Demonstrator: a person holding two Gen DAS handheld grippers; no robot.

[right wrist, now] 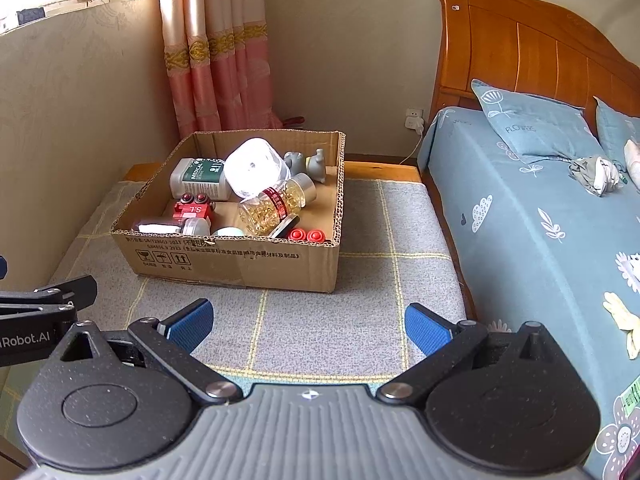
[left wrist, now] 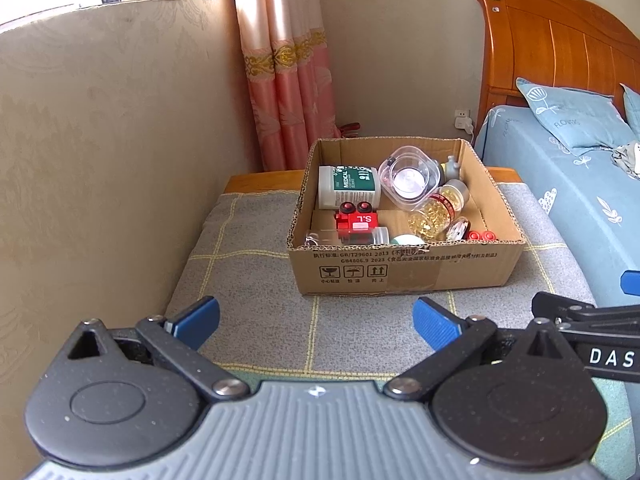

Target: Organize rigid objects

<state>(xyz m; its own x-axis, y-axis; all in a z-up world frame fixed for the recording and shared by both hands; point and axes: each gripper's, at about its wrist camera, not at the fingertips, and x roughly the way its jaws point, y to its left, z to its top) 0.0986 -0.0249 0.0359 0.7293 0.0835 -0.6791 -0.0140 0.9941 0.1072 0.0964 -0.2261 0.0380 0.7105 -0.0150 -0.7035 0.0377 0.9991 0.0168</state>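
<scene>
The open brown corrugated cardboard box (left wrist: pixel 404 268) sits toward the back of a low desk covered with a grey cloth crossed by yellow lines (left wrist: pixel 248 280), close beside the bed with the blue patterned sheet (right wrist: pixel 520 216) and orange wooden headboard (right wrist: pixel 532 40). Inside the box, a white bottle with a green label reading MEDICAL (left wrist: pixel 349 187) lies on its side at the back left, and a clear plastic round container (left wrist: pixel 408 178) lies tipped next to it, resting against the other things. A clear jar filled with golden capsules, with a red label band and a pale cap (left wrist: pixel 436 208), lies slanted across the right half. In front of the white bottle is a red toy block vehicle marked S.L with two dark round knobs (left wrist: pixel 358 218), and along the front wall lies a small clear vial with a silver cap (left wrist: pixel 348 237). Two small red round caps (right wrist: pixel 306 235) sit in the front right corner, and grey animal-shaped figures (right wrist: pixel 308 164) stand at the back right. The left tongs (left wrist: pixel 316 320) hover above the cloth in front of the box, blue pads spread wide and holding nothing. The right tongs (right wrist: pixel 308 322) hover just beside them, likewise spread wide and empty. A pink curtain with gold trim (right wrist: pixel 216 48) hangs in the corner behind the desk.
</scene>
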